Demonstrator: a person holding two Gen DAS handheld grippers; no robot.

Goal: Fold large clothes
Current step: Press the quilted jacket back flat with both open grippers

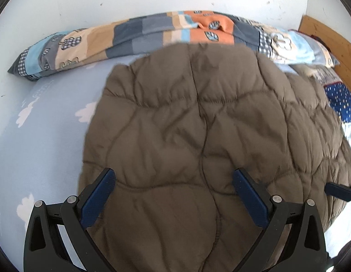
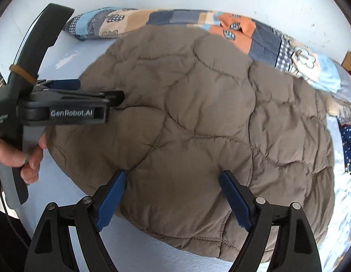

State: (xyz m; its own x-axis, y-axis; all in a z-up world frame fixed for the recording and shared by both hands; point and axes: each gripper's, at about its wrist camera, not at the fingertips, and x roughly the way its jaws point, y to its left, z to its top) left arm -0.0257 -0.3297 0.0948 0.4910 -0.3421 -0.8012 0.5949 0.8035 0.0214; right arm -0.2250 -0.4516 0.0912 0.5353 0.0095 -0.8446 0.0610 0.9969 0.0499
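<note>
Bed, pale blue sheet point(image 1: 46, 140) with white cloud print. White wall behind.

Brown quilted puffer jacket point(image 1: 198, 124) lies spread on the sheet, padded side up, filling most of the bed's middle. A centre seam runs from the near edge toward the wall, so its long axis appears to point away from the person, toward the wall; which end is collar and which hem I cannot tell. In the right wrist view the jacket point(image 2: 209, 113) reads as a rounded mound, its near edge stitched and lying flat on the sheet.

Patchwork duvet point(image 1: 134, 34), blue, tan and orange squares, bunched in a long roll along the wall, just behind the jacket's far edge. Dark blue dotted fabric point(image 1: 341, 104) at the right side of the bed, beside the jacket. Wooden bed frame point(image 1: 329, 36) in the far right corner.

Left gripper point(image 1: 173, 179): jaws spread wide over the jacket's near part, blue pads clear of each other, nothing pinched between them. In the right wrist view the left gripper point(image 2: 96, 90) sits at the jacket's left edge, seen side-on, held by a hand point(image 2: 18, 156).

Right gripper point(image 2: 173, 181): jaws wide apart above the jacket's near edge, gripping nothing. Its blue finger point(image 1: 338, 190) pokes in at the jacket's right edge.

No containers in sight.
</note>
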